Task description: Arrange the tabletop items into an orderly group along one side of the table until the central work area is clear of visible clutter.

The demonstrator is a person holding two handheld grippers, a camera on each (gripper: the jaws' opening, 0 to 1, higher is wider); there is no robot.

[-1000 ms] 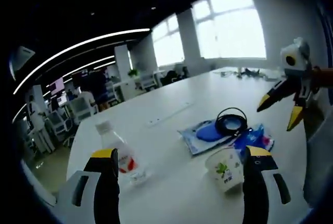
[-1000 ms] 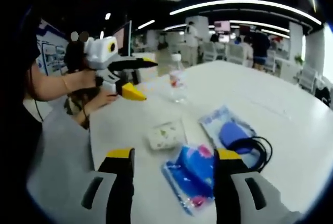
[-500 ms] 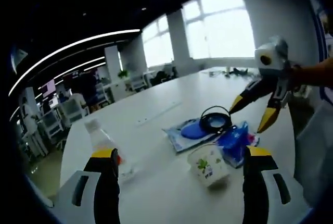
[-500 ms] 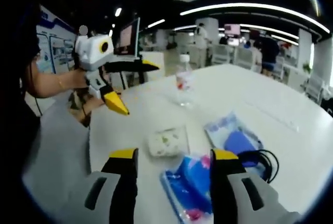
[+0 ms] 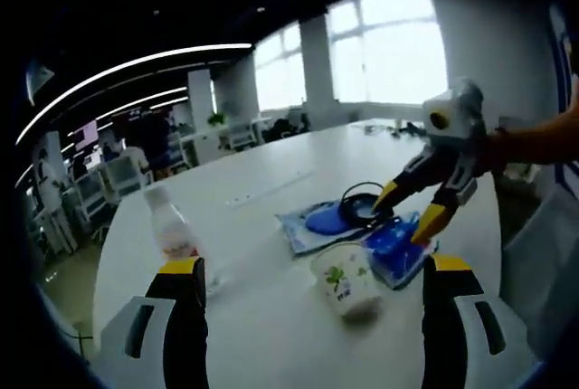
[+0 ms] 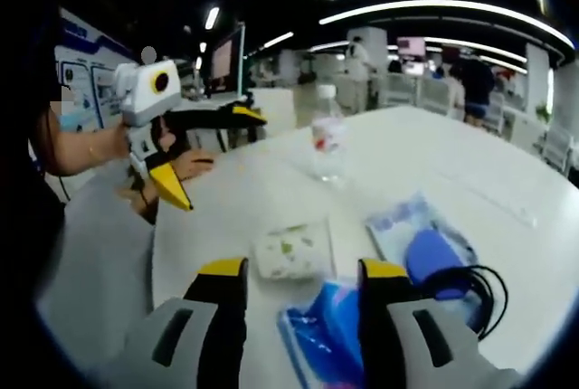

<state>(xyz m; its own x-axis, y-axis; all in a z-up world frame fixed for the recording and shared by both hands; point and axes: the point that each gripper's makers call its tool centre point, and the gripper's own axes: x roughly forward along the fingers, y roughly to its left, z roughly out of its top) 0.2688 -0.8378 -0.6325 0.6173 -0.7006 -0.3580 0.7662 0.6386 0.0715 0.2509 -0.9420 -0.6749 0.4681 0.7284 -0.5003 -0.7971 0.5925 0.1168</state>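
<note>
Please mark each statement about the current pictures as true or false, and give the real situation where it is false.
1. The water bottle stands upright on the white table. True.
2. The right gripper is shut on the paper cup. False: its jaws are apart, above the blue packet; the paper cup lies free.
3. A black cable coil lies on the clear pouch. True.
4. The left gripper holds the bottle. False: its jaws are open and hold nothing, and it is apart from the bottle.

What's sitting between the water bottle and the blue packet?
In the left gripper view, a white paper cup sits between the water bottle and the blue packet.
</note>
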